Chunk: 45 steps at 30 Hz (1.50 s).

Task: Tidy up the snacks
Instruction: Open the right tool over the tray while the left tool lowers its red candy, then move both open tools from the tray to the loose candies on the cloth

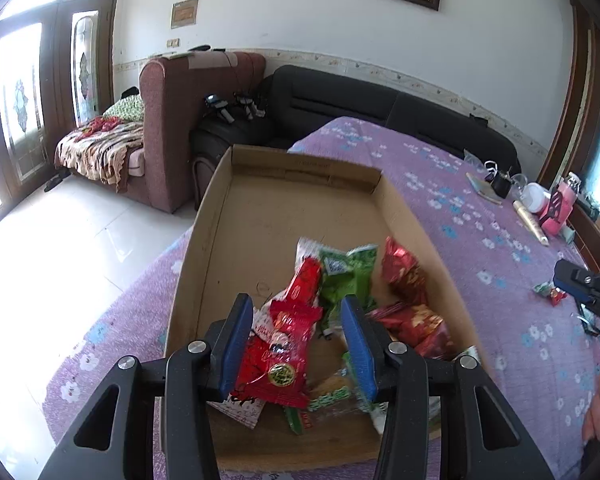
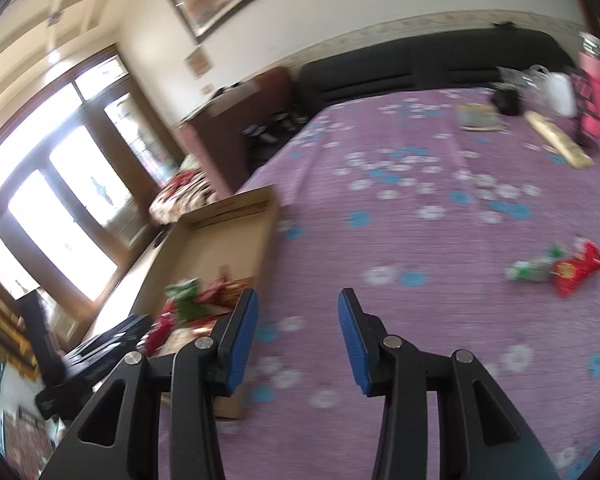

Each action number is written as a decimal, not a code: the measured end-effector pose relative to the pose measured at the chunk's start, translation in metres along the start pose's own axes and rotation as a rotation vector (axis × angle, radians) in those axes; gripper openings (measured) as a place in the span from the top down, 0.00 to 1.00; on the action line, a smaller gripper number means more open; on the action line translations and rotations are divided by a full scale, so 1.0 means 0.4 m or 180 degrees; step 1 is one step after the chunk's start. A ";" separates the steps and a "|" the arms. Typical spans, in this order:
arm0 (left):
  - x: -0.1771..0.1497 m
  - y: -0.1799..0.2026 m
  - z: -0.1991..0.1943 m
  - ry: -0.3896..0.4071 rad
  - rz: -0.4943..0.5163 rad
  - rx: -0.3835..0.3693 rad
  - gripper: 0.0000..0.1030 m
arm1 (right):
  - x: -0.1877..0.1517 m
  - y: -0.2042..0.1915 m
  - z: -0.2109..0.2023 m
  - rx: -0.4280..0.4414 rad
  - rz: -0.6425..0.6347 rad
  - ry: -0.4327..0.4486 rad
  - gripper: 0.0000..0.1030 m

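A shallow cardboard box (image 1: 260,216) lies on the purple flowered tablecloth and holds several snack packets. My left gripper (image 1: 298,308) hangs open above its near end, over a red packet (image 1: 288,344) and a green packet (image 1: 346,272); darker red packets (image 1: 404,272) lie to the right. My right gripper (image 2: 298,300) is open and empty above bare cloth. The box (image 2: 236,236) is to its left. A green packet (image 2: 530,270) and a red packet (image 2: 576,270) lie on the cloth to its right, also seen small in the left wrist view (image 1: 550,294).
Toiletries, a pink box (image 1: 556,208) and a black jar (image 1: 500,184) crowd the table's far right. A black sofa (image 1: 380,104) and a maroon armchair (image 1: 180,120) stand behind the table. White tiled floor lies to the left.
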<state>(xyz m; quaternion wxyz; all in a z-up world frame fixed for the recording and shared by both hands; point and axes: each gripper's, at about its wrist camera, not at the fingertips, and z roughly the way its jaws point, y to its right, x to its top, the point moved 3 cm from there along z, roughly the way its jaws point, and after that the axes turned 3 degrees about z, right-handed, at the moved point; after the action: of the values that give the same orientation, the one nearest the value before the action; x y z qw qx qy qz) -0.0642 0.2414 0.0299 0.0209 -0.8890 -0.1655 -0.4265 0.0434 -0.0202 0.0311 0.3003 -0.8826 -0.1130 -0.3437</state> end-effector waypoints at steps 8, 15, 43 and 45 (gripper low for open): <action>0.050 0.101 -0.074 0.0109 0.0260 -0.0149 0.53 | 0.050 0.252 -0.077 -0.0084 0.0968 0.0198 0.51; 0.071 0.264 -0.098 -0.0025 0.0558 -0.0429 0.53 | 0.067 0.447 -0.138 -0.0847 0.1451 0.0146 0.52; -0.016 0.769 -0.103 -0.0341 0.0343 -0.1672 0.46 | 0.034 0.530 -0.179 -0.0825 0.1995 0.0194 0.38; -0.035 0.787 -0.102 -0.0309 0.0373 -0.1621 0.46 | 0.033 0.526 -0.177 -0.0803 0.2007 0.0204 0.38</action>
<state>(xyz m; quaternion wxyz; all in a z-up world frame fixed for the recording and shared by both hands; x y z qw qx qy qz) -0.0051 -0.0670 0.0779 -0.1868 -0.8930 -0.0019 -0.4094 0.1002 -0.2306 -0.0139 0.2836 -0.8930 0.2184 -0.2728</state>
